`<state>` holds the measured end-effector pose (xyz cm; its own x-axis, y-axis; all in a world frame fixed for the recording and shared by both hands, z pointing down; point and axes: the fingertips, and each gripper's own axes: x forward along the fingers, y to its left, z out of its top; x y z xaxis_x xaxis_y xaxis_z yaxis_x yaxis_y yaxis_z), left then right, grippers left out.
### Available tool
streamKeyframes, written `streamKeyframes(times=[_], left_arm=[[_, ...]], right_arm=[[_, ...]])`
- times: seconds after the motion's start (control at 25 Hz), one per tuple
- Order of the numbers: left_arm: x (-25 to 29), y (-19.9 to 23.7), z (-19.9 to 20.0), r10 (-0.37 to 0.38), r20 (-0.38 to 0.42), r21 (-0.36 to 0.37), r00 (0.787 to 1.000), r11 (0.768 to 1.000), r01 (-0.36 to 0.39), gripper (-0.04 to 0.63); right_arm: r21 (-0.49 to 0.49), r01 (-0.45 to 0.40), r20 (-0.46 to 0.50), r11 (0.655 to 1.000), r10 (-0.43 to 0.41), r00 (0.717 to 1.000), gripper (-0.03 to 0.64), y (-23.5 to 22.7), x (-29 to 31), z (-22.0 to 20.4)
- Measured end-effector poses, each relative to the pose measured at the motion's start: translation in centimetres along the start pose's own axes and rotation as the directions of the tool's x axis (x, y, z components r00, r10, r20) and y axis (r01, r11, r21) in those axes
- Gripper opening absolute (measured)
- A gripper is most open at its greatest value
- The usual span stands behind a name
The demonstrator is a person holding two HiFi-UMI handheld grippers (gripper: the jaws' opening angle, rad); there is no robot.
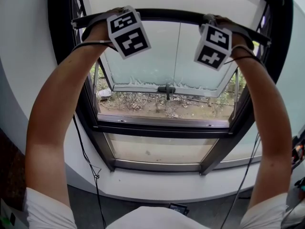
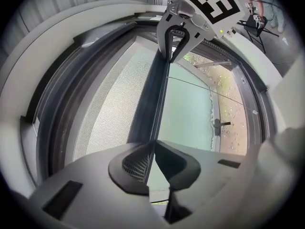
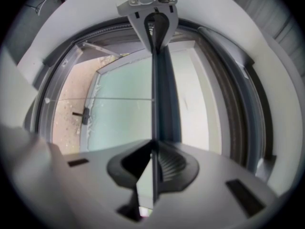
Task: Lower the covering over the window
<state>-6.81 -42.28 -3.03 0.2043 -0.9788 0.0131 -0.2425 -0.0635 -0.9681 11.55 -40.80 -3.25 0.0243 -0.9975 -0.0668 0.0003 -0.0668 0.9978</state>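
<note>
A dark window frame [image 1: 162,128] sits in a white wall [image 1: 28,56]. Its glass pane [image 1: 167,56] is swung outward, and stony ground with scrub [image 1: 157,104] shows below it.

The blind [image 2: 109,109] is pale, mesh-like cloth. It hangs only a short way down from the top edge of the frame. Its dark bottom bar [image 1: 167,15] lies level, close under that top edge. Nearly all the glass is uncovered, and so are the handle [image 1: 167,88] and the lower fixed pane. By my reading the task is at its start: the grip on the bar is made, and the whole pull down to the bottom edge of the frame is left to do.

The person's arms reach up, one to each end of the bar. The left claw [image 2: 153,144] is clenched on the bar's thin lip near the left side of the frame, its jaws almost together with only the lip between them. The right claw [image 3: 153,147] is clamped on the same lip near the right side, equally narrow. Each claw shows in the other's view, pinching the far end of the bar.
</note>
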Motion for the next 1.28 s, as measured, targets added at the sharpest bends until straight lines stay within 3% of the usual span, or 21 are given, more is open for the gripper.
streamKeyframes(times=[0.2,0.68,1.04,1.28], left_arm=[[0.3,-0.8,-0.3,-0.011,-0.038,0.064,0.999,0.998,0.014,0.043],[0.1,-3.3,-0.7,-0.046,-0.057,0.09,0.997,0.995,0.051,0.041],[0.0,-8.2,-2.1,-0.114,-0.044,0.054,0.993,0.992,0.116,0.038],[0.0,-10.0,-2.5,-0.112,-0.02,0.024,0.994,0.993,0.112,0.038]], right_arm=[[-0.011,-0.017,-0.001,1.0,0.017,1.0,0.058,0.9,0.0,0.1],[-0.013,-0.054,0.003,0.998,0.054,0.999,0.058,3.4,-0.4,0.0],[-0.025,-0.113,0.014,0.993,0.113,0.994,0.058,8.4,-0.8,0.1],[-0.023,-0.114,0.013,0.993,0.114,0.993,0.058,10.4,-0.9,0.0]])
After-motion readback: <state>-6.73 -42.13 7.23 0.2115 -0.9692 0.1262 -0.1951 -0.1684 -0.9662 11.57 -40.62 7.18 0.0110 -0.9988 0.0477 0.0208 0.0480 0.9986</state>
